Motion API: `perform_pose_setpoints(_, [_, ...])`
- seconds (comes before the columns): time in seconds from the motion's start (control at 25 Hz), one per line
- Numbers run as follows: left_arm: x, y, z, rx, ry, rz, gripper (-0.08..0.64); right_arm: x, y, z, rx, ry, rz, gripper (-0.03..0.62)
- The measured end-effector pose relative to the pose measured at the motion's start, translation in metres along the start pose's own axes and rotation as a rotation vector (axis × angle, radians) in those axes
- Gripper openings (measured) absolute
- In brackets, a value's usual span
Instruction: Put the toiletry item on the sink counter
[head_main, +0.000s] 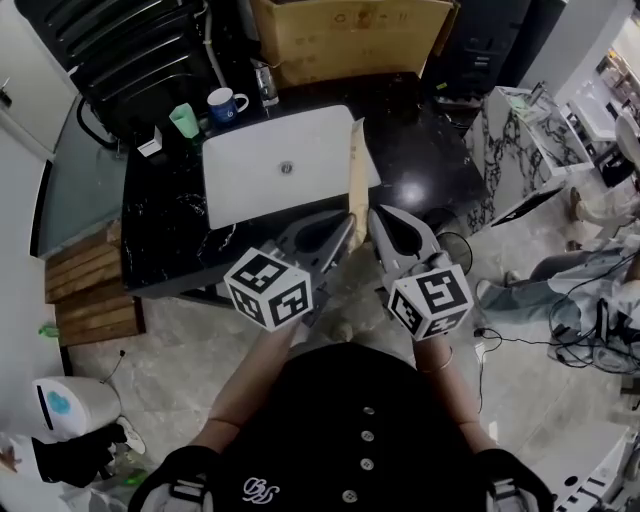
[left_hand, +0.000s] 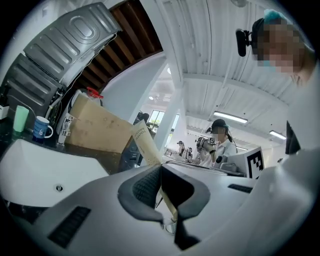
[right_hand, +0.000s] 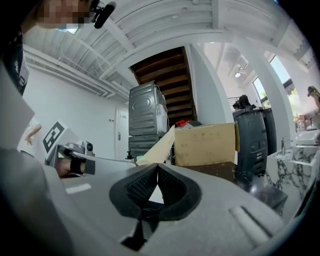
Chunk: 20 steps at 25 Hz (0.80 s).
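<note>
Cream toiletry tube (head_main: 353, 170) is held aloft near the 3 o'clock rim of the white sink (head_main: 260, 180), pinched at its lower end by the left tool (head_main: 346, 228). The right tool (head_main: 378, 218), pressed together on nothing, hovers just beside it. With the black table (head_main: 425, 150) close ahead, the carry looks nearly done; setting down and release remain.

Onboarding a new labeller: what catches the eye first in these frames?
The long beige toothpaste pack is clamped in the left gripper, reaching out over the right edge of the white sink basin in the black counter. Beside it the right gripper is shut on nothing. A blue mug and green cup stand behind the basin's left corner.
</note>
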<state>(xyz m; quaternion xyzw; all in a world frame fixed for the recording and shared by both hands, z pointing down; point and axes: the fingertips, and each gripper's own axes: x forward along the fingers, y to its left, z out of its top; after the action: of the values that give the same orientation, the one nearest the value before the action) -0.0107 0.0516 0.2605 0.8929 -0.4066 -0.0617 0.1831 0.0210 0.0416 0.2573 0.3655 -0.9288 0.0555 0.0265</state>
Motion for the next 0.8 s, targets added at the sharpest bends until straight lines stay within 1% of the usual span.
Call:
perform_pose_setpoints(0.2, [0.017, 0.006, -0.001, -0.002, 0.004, 0.014, 0.012, 0.003, -0.021, -0.005, 0.017, 0.009, 0.006, 0.004])
perform_pose_setpoints(0.44, [0.029, 0.011, -0.002, -0.017, 0.013, 0.033, 0.012, 0.006, -0.032, -0.006, 0.037, 0.015, 0.024, 0.003])
perform_pose_setpoints(0.8, [0.040, 0.024, -0.011, -0.035, 0.053, 0.030, 0.011, 0.016, -0.045, -0.015, 0.070, 0.025, 0.001, 0.004])
